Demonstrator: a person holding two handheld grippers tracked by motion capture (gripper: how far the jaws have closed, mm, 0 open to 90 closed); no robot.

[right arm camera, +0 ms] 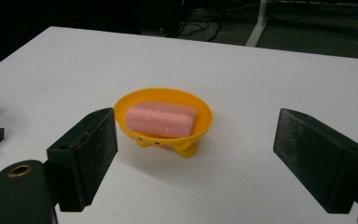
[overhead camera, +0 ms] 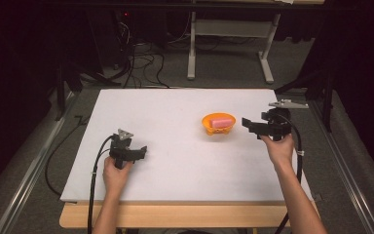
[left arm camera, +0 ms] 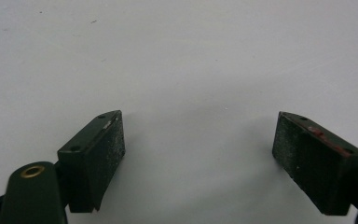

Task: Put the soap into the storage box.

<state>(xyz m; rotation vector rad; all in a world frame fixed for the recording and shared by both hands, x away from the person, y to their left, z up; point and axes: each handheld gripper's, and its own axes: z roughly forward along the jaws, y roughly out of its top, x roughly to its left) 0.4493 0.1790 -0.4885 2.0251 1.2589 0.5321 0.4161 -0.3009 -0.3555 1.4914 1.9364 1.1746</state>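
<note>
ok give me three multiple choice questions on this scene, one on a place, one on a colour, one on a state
1. Where does the pink bar lie?
A. in the orange dish
B. on the bare table
C. between the left jaws

2. What colour is the dish?
A. blue
B. orange
C. white

3. How do the jaws of the right hand-held gripper stand?
A. shut on the bar
B. shut on nothing
C. open, short of the dish

Answers: 1 A, the bar rests inside the dish in the right gripper view. 2 B, its rim and feet show orange on the white table. 3 C, both jaws stand wide apart with the dish beyond them, untouched.
</note>
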